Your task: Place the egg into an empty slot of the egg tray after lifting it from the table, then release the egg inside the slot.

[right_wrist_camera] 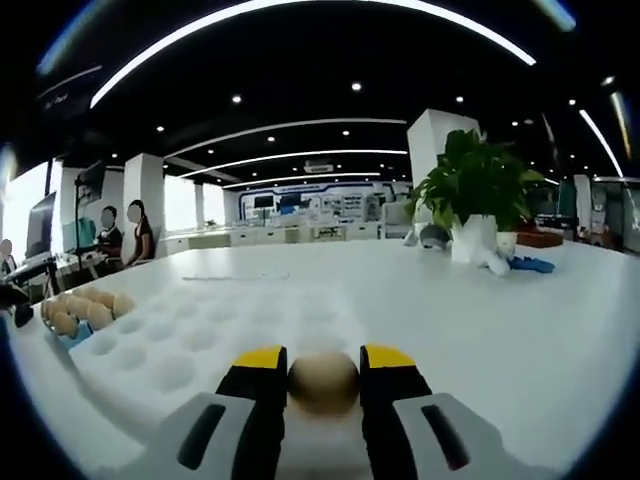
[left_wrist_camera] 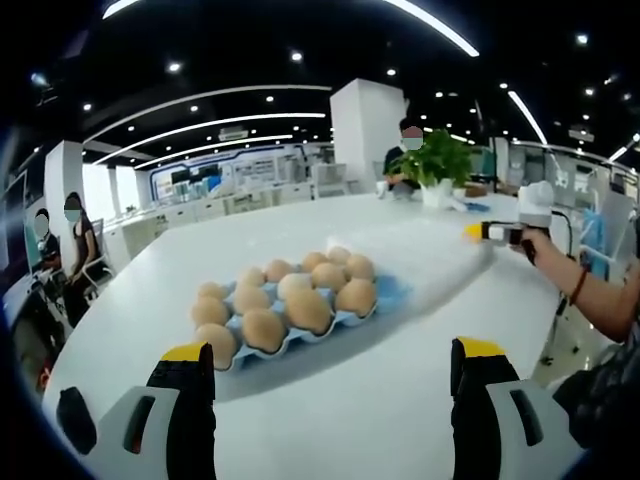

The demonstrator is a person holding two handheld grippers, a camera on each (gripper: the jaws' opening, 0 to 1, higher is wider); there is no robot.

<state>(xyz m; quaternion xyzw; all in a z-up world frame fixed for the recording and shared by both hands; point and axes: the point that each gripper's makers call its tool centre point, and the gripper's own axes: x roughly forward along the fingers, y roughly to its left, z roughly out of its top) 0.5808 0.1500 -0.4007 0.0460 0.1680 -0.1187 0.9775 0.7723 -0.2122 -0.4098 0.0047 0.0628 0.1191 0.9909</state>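
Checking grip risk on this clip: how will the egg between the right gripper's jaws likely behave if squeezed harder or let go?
The egg is pinched between the right gripper jaws on its curved sides, so it could probably slip. Its shell is likely brittle; harder squeezing may crack it. Released on the flat table rather than in the white tray, it would likely roll.
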